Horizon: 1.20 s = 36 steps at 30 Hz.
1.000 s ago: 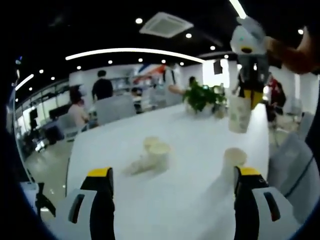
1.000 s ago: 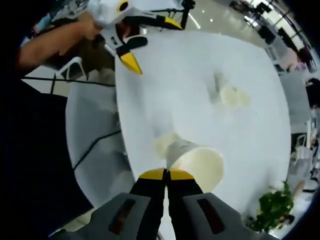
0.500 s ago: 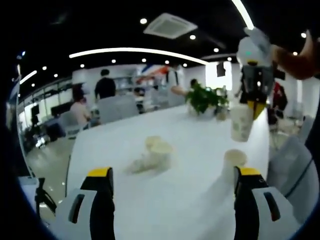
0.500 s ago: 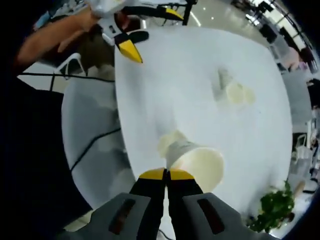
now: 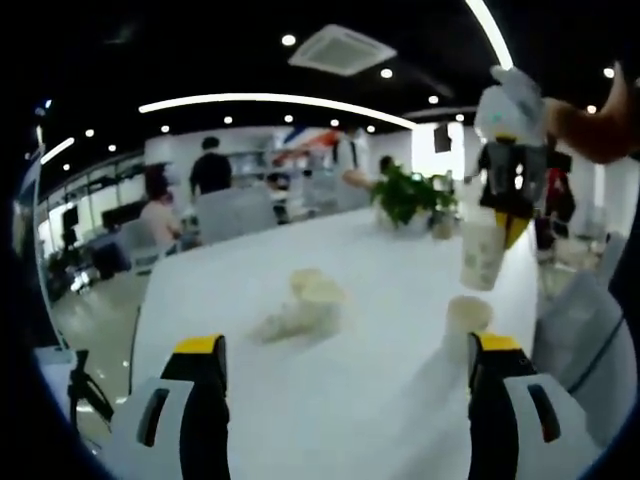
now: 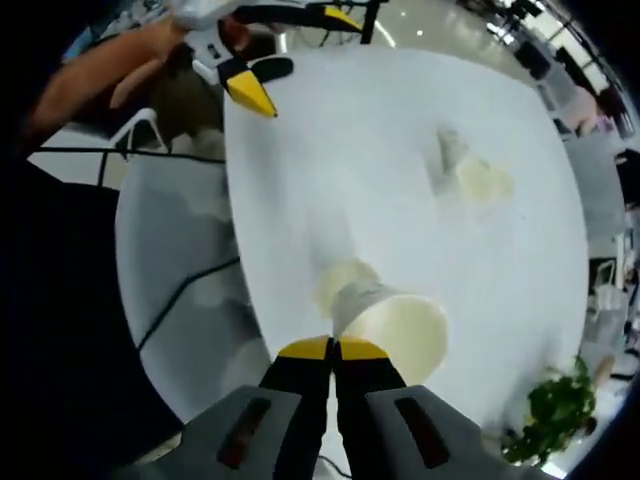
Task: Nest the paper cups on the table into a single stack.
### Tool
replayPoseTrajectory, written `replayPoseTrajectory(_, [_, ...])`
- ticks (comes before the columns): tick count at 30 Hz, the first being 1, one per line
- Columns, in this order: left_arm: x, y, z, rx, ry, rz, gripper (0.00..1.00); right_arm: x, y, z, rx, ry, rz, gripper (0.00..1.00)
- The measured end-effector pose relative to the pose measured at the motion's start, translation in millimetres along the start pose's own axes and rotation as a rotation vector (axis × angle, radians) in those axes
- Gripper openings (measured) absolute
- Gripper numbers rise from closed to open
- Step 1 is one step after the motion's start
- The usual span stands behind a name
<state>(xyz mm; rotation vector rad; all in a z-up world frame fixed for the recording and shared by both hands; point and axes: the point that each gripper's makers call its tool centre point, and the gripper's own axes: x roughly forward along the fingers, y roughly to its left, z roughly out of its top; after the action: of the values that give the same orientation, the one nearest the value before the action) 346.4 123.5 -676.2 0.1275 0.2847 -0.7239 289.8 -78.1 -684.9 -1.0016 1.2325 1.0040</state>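
The right gripper (image 6: 333, 350), jaws pinched on the rim of a pale, thin-walled paper cup (image 6: 395, 325), held it above an upright cup (image 5: 466, 316) on the white table (image 5: 330, 390), likely light and crushable, while the left gripper (image 5: 345, 355) gaped empty.

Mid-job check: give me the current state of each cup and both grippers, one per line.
right gripper: shut on held cup, above the table.
held cup: gripped at its rim, in the air, over the standing cup.
standing cup: upright on the table, mouth open.
lying cups: on their sides, apparently partly nested.
left gripper: open, holding nothing.
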Motion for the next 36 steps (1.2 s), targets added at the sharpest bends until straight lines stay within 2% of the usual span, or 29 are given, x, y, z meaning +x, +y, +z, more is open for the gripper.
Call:
replayPoseTrajectory(10, [4.2, -7.6, -7.4, 0.006, 0.026, -0.016, 0.98, 10.5, 4.7, -1.6, -0.003, 0.008, 0.005, 0.00])
replayPoseTrajectory(28, [4.9, -2.2, -16.0, 0.004, 0.036, -0.011, 0.98, 25.8, 7.9, 0.3, -0.018, 0.015, 0.013, 0.00])
replayPoseTrajectory(36, [6.5, 0.9, -20.3, 0.000, 0.036, -0.007, 0.98, 33.9, 6.9, -0.3, 0.006, 0.010, 0.021, 0.00])
